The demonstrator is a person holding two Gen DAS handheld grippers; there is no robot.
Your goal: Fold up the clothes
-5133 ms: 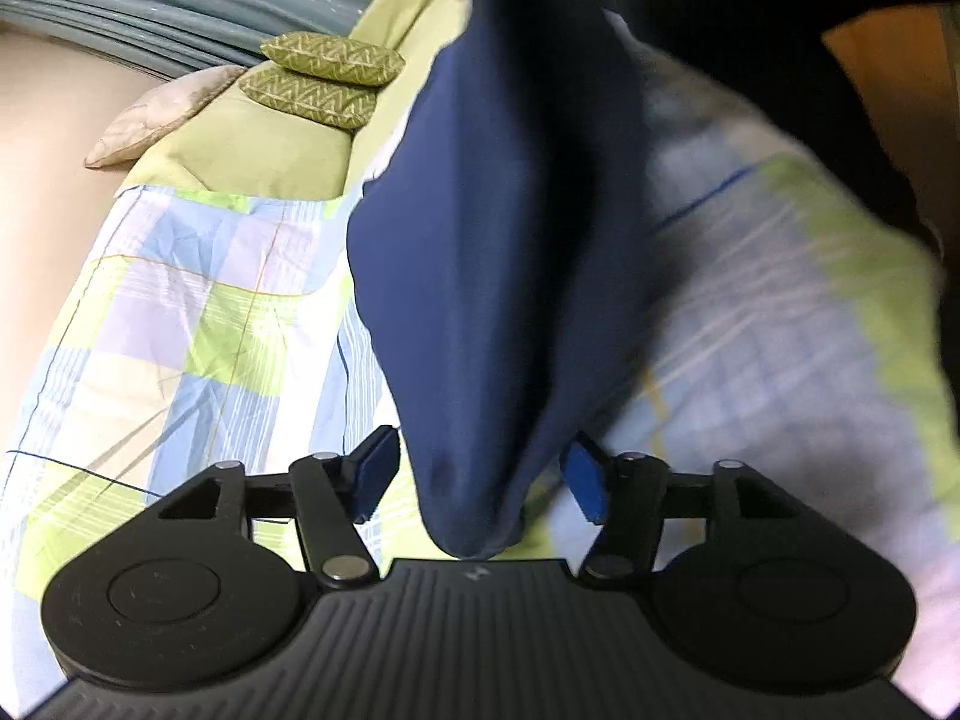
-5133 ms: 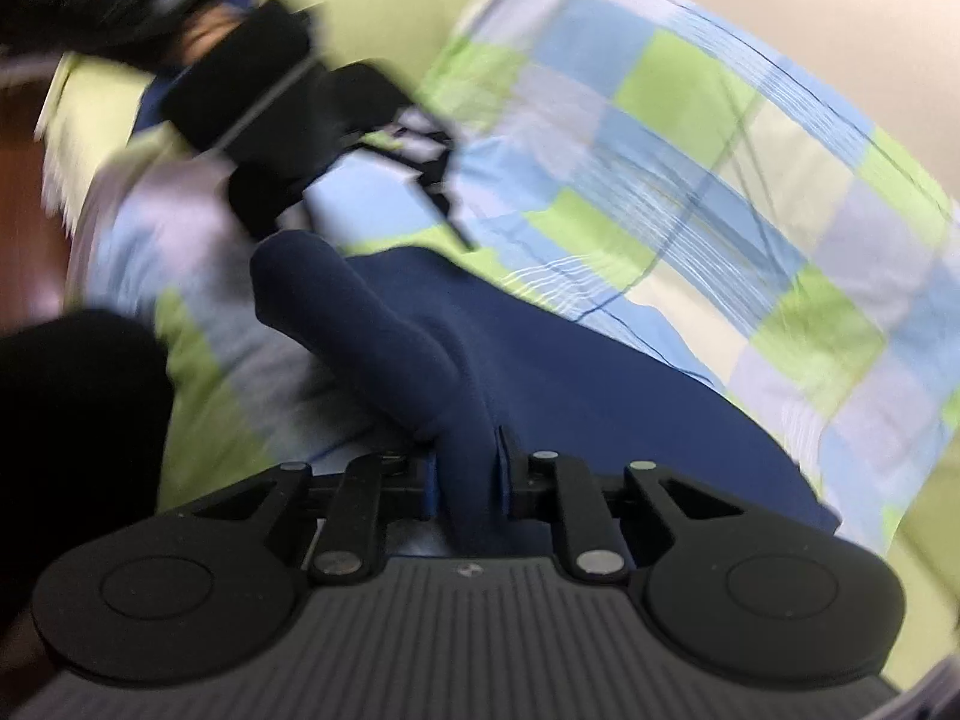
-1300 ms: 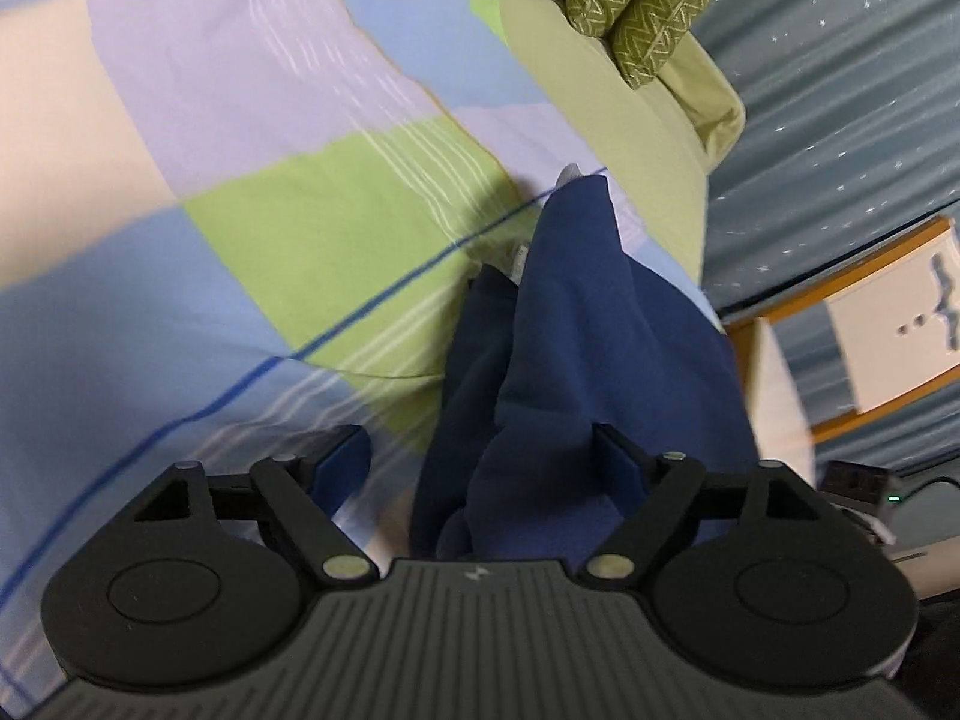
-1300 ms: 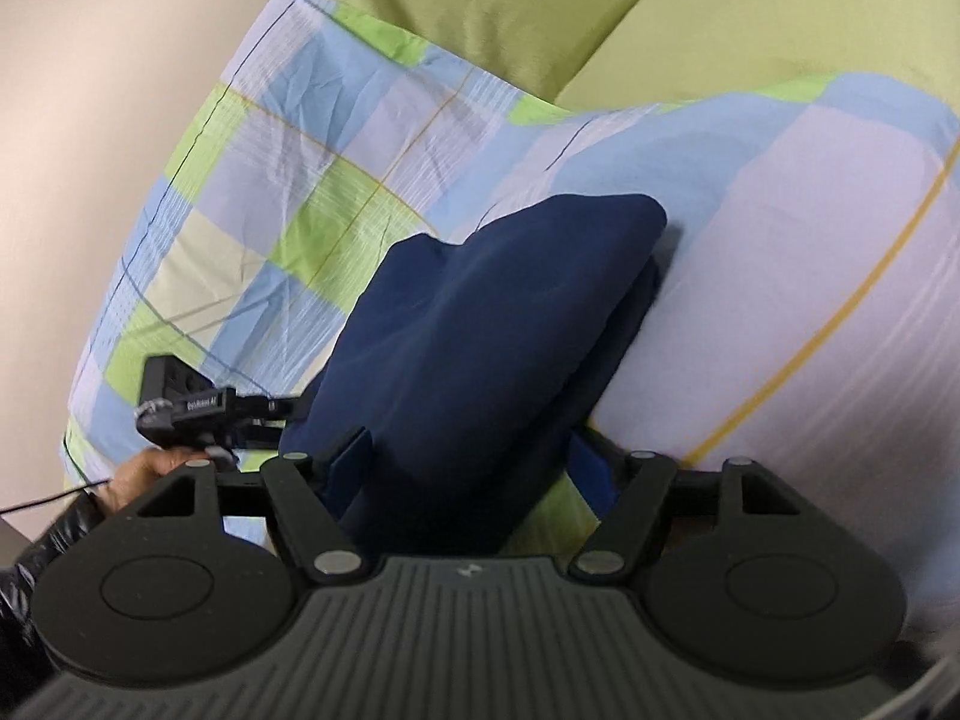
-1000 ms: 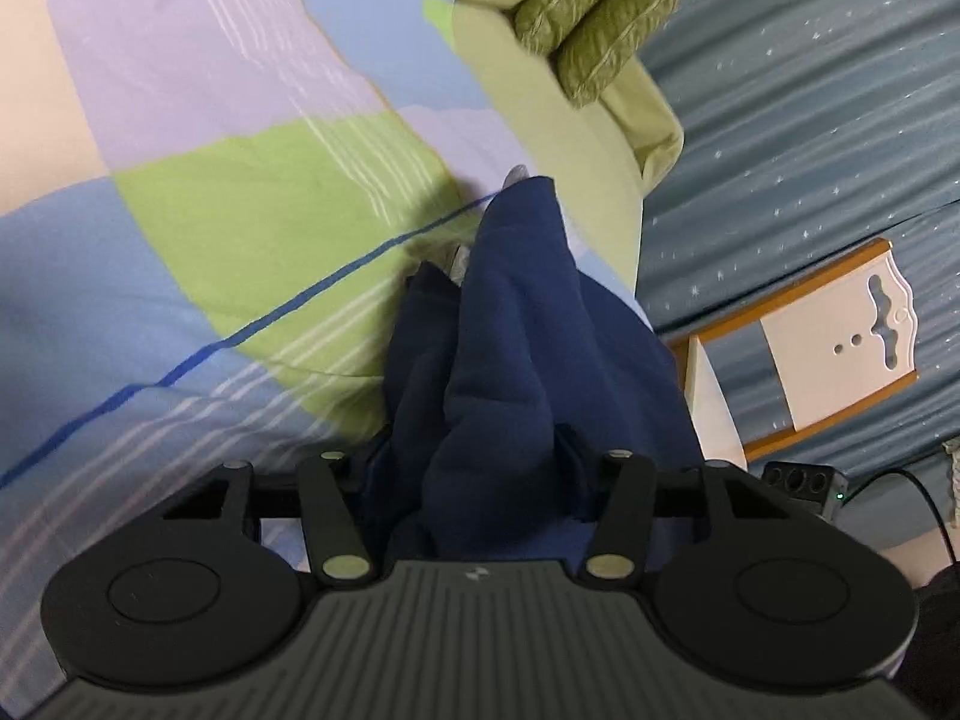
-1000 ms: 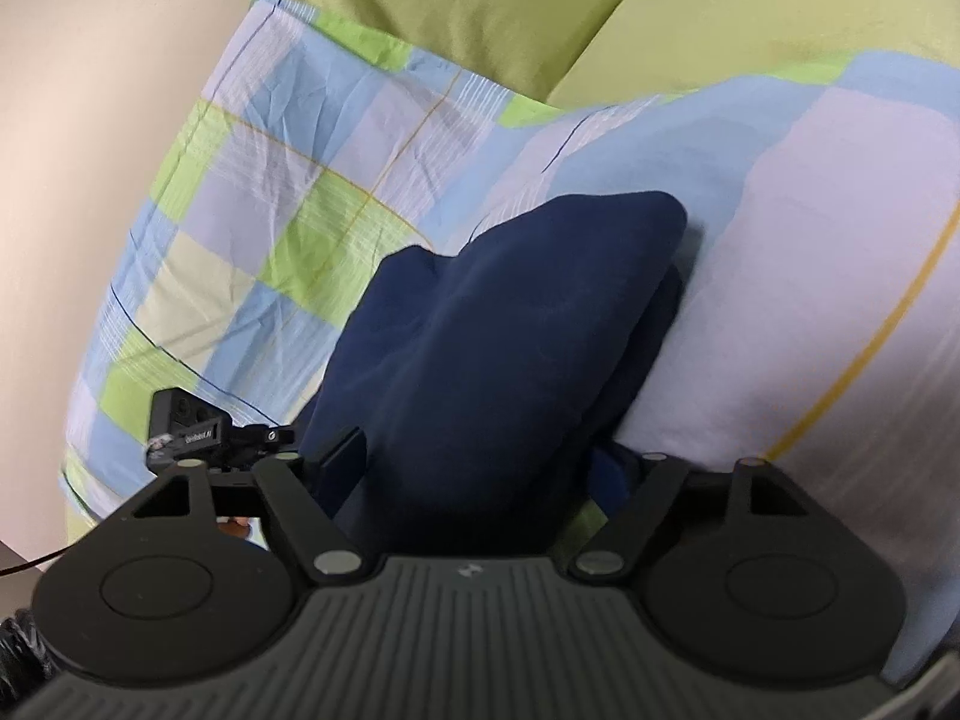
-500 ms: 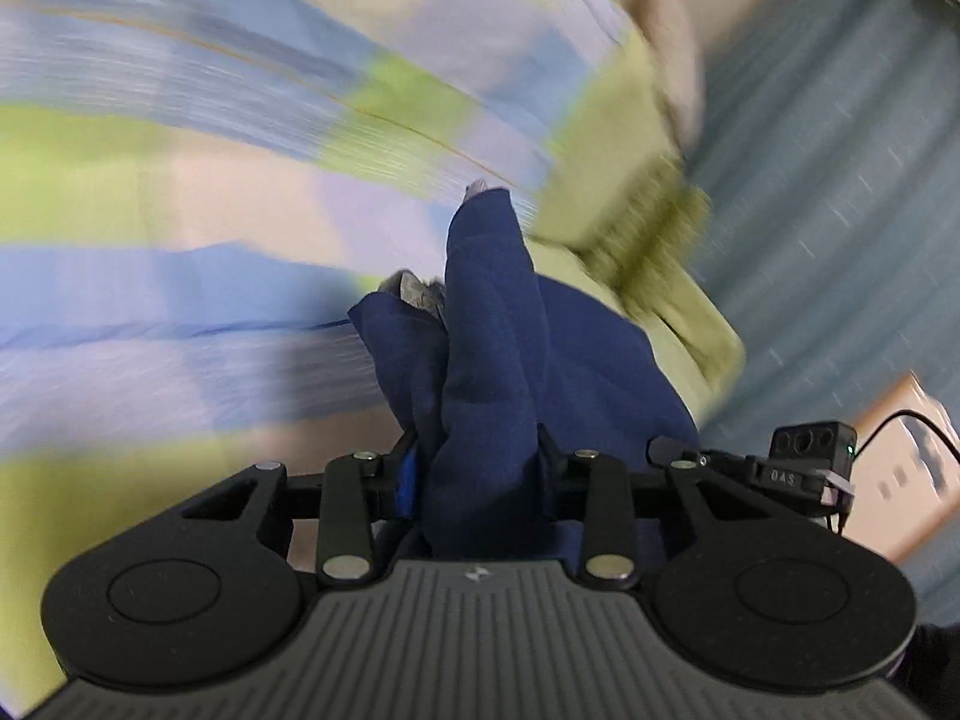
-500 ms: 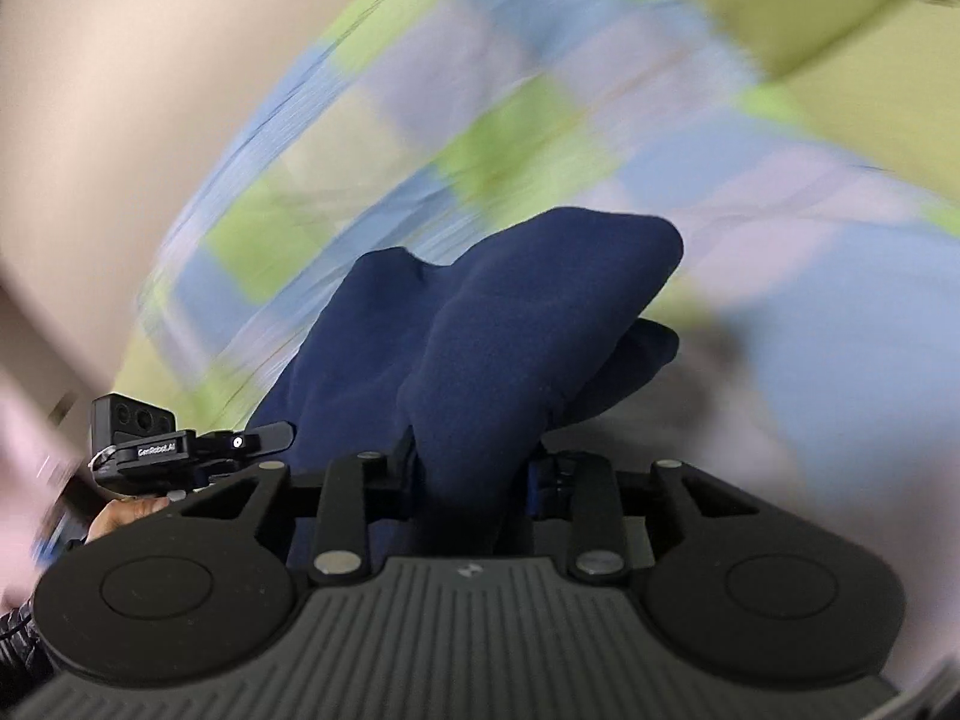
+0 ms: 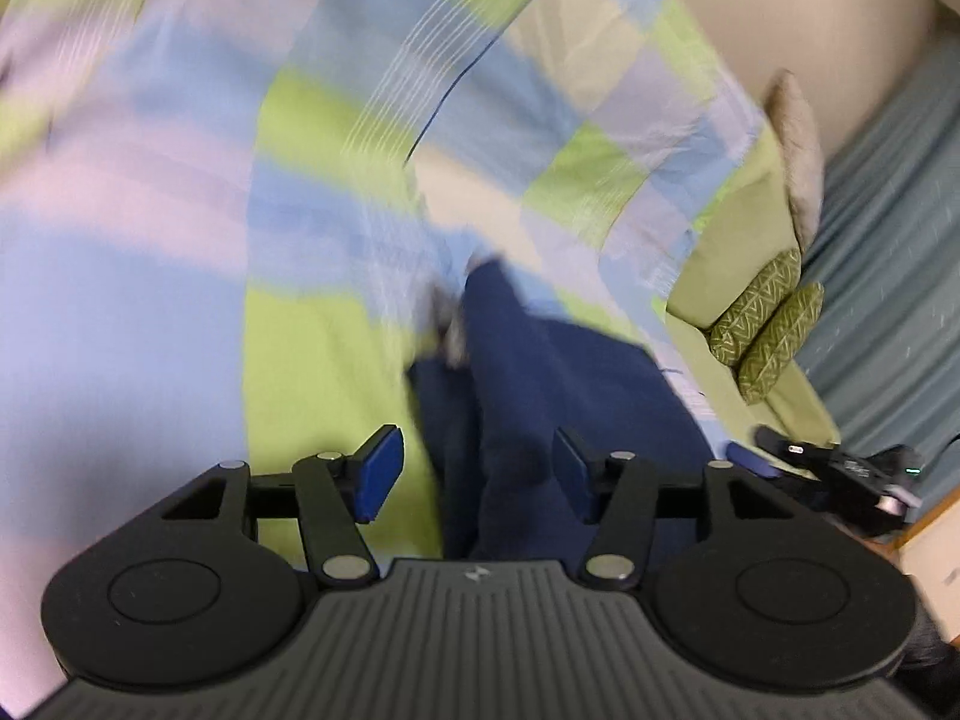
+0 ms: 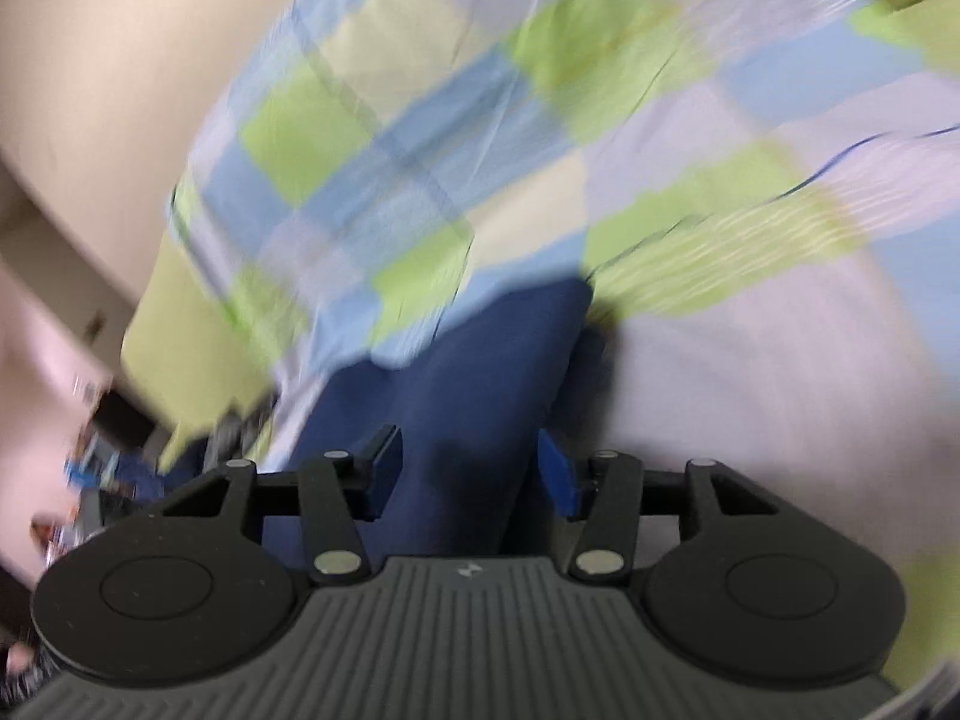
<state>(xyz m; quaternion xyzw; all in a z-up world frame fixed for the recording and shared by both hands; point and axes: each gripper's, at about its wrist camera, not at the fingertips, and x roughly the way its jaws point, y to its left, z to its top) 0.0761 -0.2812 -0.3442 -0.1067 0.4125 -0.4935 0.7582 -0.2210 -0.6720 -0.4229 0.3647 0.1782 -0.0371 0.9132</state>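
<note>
A dark navy garment [image 9: 540,372] lies bunched on a bed with a blue, green and lilac checked cover [image 9: 180,240]. In the left wrist view my left gripper [image 9: 477,471] is open, and a fold of the navy cloth runs between its blue pads without being pinched. In the right wrist view the same garment [image 10: 468,372] passes between the spread pads of my right gripper [image 10: 468,471], which is open too. The checked cover [image 10: 750,330] lies under it. Both views are motion-blurred.
Two green patterned cushions [image 9: 765,330] and a beige pillow [image 9: 798,144] lie on the green sheet at the right, before a blue-grey curtain [image 9: 900,240]. The other gripper's body [image 9: 840,474] shows at the right edge. A beige wall [image 10: 120,60] stands left of the bed.
Both grippers were shut on the navy garment half a second ago and have now opened, letting the cloth go. Both cameras have swung, and the garment lies lower on the cover.
</note>
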